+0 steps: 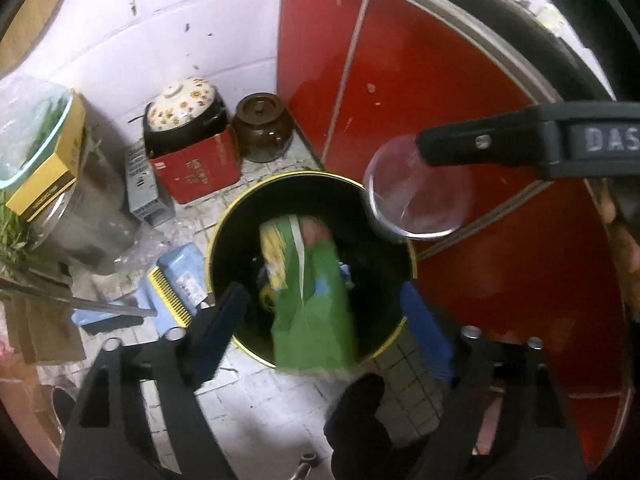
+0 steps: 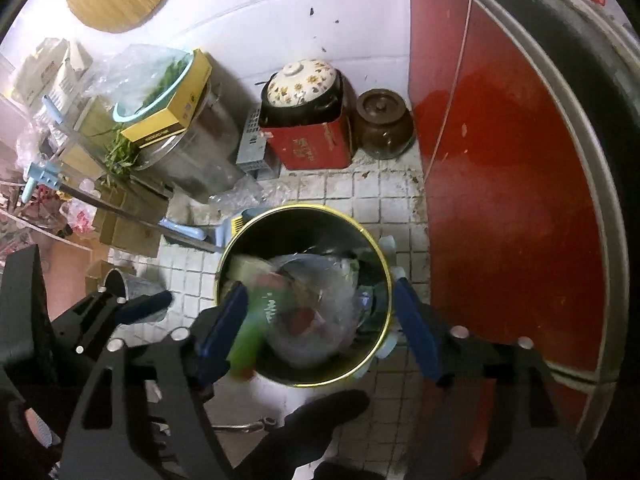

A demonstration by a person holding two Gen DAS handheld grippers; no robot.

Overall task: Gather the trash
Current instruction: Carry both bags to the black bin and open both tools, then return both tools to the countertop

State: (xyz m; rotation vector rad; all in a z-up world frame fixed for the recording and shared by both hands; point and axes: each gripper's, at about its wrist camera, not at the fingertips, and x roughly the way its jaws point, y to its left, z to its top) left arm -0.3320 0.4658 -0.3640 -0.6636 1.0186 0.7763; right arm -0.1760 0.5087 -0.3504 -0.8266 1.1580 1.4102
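A round black bin with a yellow rim (image 1: 224, 224) (image 2: 384, 264) stands on the tiled floor. My left gripper (image 1: 324, 312) hangs open over it; a blurred green wrapper (image 1: 316, 320) is between its fingers, in mid-air over the bin. My right gripper (image 2: 320, 312) is open over the same bin, with a blurred clear plastic lid (image 2: 316, 312) and the green wrapper (image 2: 256, 316) below it. In the left wrist view the right gripper's finger (image 1: 480, 144) sits by the clear plastic lid (image 1: 416, 192) over the bin's rim; contact is unclear.
A red cabinet (image 1: 420, 100) (image 2: 500, 180) stands to the right of the bin. Against the white wall are a flowered pot on a red box (image 1: 188, 136) (image 2: 308, 120), a brown jar (image 1: 262, 126) (image 2: 382, 122), a steel pot (image 2: 192, 152) and a blue dustpan (image 1: 176, 280).
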